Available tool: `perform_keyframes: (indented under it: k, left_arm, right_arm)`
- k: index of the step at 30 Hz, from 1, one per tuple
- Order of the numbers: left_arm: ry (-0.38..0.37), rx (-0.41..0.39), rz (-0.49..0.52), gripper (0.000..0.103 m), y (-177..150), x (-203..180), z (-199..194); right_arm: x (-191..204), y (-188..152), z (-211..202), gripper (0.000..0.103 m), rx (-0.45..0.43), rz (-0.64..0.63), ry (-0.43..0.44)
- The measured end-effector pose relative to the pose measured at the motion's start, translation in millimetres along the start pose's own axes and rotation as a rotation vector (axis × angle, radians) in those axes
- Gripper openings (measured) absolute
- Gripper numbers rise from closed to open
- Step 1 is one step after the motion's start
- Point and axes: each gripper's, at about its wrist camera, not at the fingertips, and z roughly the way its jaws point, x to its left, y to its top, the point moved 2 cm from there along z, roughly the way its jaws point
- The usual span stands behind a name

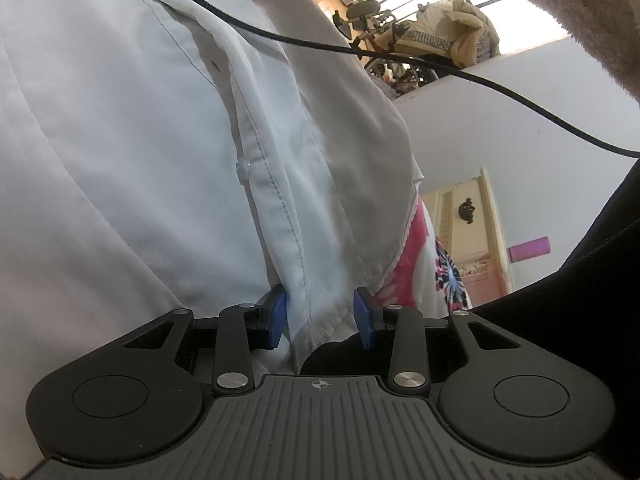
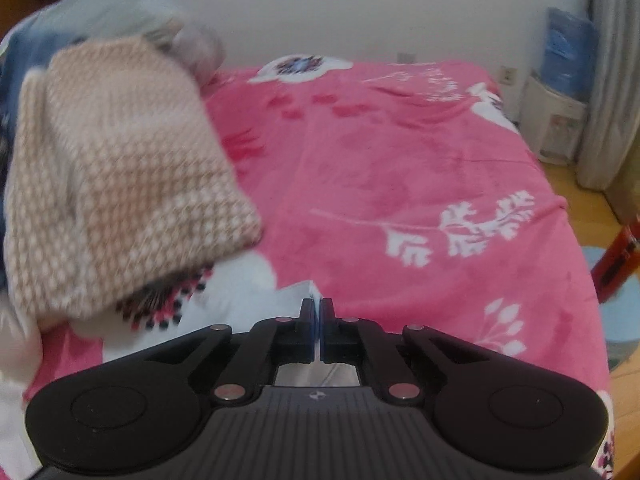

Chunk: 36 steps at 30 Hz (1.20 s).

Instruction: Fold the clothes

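A white button shirt (image 1: 140, 140) hangs up close and fills the left and middle of the left wrist view, its button placket running down to my left gripper (image 1: 321, 316). The blue pads (image 1: 278, 316) stand partly apart, and the bunched placket and hem fill the gap between them. In the right wrist view my right gripper (image 2: 317, 305) is shut above the pink bed. A thin corner of white cloth (image 2: 310, 288) is pinched between its pads and pokes out past the tips. The stretch of shirt between the two grippers is out of sight.
A pink floral blanket (image 2: 400, 168) covers the bed. A folded beige knit garment (image 2: 120, 168) lies at its left on blue and white clothes. A black cable (image 1: 280, 36) crosses before the shirt. Dark clothing (image 1: 580, 280) is at the right. A white appliance (image 2: 554, 124) stands past the bed.
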Motion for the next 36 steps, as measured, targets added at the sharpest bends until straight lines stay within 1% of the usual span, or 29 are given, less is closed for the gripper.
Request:
perform_keyframes:
  k: [7, 10, 12, 13, 14, 16, 18, 22, 24, 26, 27, 28, 32, 34, 36]
  left_arm:
    - [-0.002, 0.002, -0.002, 0.035, 0, 0, 1]
    - [-0.002, 0.002, -0.005, 0.035, 1, 0, 1]
    - [-0.005, 0.002, -0.006, 0.035, 2, 1, 2]
    - [-0.007, 0.002, -0.008, 0.035, 2, 1, 2]
    - [-0.01, 0.001, -0.009, 0.035, 2, 1, 2]
    - [-0.015, 0.002, -0.011, 0.035, 2, 2, 2]
    - [-0.021, 0.003, -0.013, 0.035, 3, 3, 3]
    - [-0.029, 0.008, -0.018, 0.035, 5, 5, 4]
    - [-0.033, 0.01, -0.02, 0.035, 6, 6, 5]
    - [-0.036, 0.012, -0.02, 0.035, 6, 7, 5]
    - [-0.036, 0.013, -0.019, 0.035, 6, 7, 6]
    - [-0.036, 0.014, -0.019, 0.035, 7, 7, 6]
    - [-0.03, 0.013, -0.014, 0.035, 3, 8, 5]
    - [-0.025, 0.01, -0.015, 0.035, 2, 8, 6]
    - [-0.019, 0.007, -0.019, 0.035, 1, 8, 6]
  right_arm:
    - [-19, 2, 23, 0.001, -0.047, 0.146, -0.026]
    - [-32, -1, 41, 0.005, -0.024, 0.254, 0.004]
    - [-43, -2, 49, 0.012, -0.002, 0.325, 0.016]
    - [-48, -2, 48, 0.018, -0.008, 0.355, 0.029]
    - [-53, -2, 44, 0.023, -0.03, 0.381, 0.049]
    - [-61, -2, 28, 0.027, -0.093, 0.407, 0.079]
    - [-65, -1, 12, 0.027, -0.136, 0.395, 0.096]
    - [-55, -2, -15, 0.027, -0.135, 0.272, 0.112]
    - [-42, -4, -23, 0.026, -0.121, 0.185, 0.132]
    - [-26, -10, -21, 0.023, -0.084, 0.098, 0.136]
    - [-19, -13, -17, 0.021, -0.061, 0.062, 0.126]
    - [-14, -15, -8, 0.015, -0.037, 0.043, 0.109]
    - [-11, -21, 38, 0.011, 0.037, 0.099, 0.087]
    - [-12, -26, 51, 0.01, 0.039, 0.127, 0.092]
    - [-14, -29, 51, 0.011, 0.022, 0.168, 0.103]
